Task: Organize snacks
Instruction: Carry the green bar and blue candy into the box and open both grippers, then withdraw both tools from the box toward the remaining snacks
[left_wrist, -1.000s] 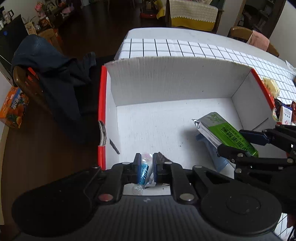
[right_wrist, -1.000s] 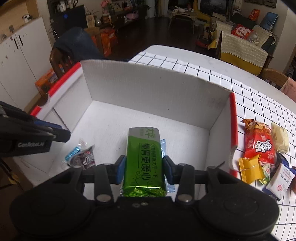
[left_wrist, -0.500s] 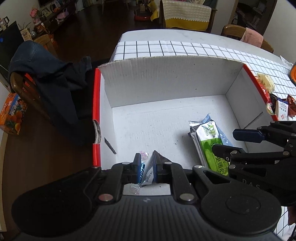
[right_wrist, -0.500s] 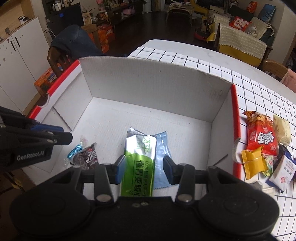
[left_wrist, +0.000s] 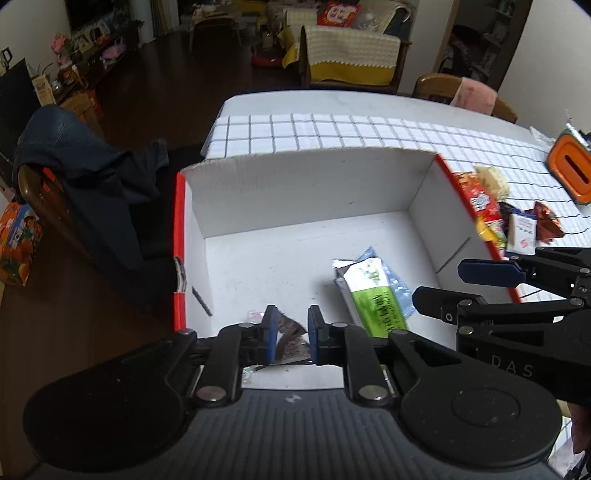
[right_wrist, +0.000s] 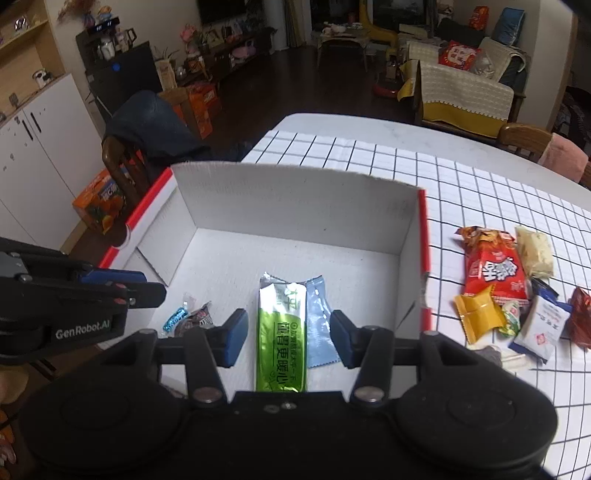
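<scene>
1. White cardboard makes up the big open box with red edges (right_wrist: 303, 206), which sits on the left part of the checked white tablecloth (right_wrist: 480, 192).
2. The long green foil snack pack (right_wrist: 282, 339) lies flat on the box floor, near the front edge.
3. A thin pale blue wrapper (right_wrist: 319, 321) lies just beside the green pack, on its right, and touches it.
4. The right gripper (right_wrist: 288, 338) hangs over the green pack. Its jaws are opening, and the blue pads stand clear of the pack on both sides, so it holds nothing.
5. A small dark brown snack packet (left_wrist: 290, 341) lies on the box floor near the front left corner.
6. A tiny blue and clear candy wrapper (right_wrist: 177, 315) lies just beside the brown packet, on its left in the right wrist view.
7. The left gripper (left_wrist: 291, 334) hangs over the brown packet. Its jaws are opening but only a narrow gap shows, and the pads do not press on the packet.
8. More snacks wait on the tablecloth by the right wall of the box: a red crinkly chip bag (right_wrist: 495, 269), a small yellow packet (right_wrist: 478, 317), a pale cream packet (right_wrist: 533, 251) and a white packet with blue edges (right_wrist: 543, 328).
9. An orange plastic thing (left_wrist: 570, 170) sits near the far right edge of the tablecloth.
10. A dark blue jacket (left_wrist: 92, 177) hangs on a wooden chair (left_wrist: 40, 199) by the left side of the box.
</scene>
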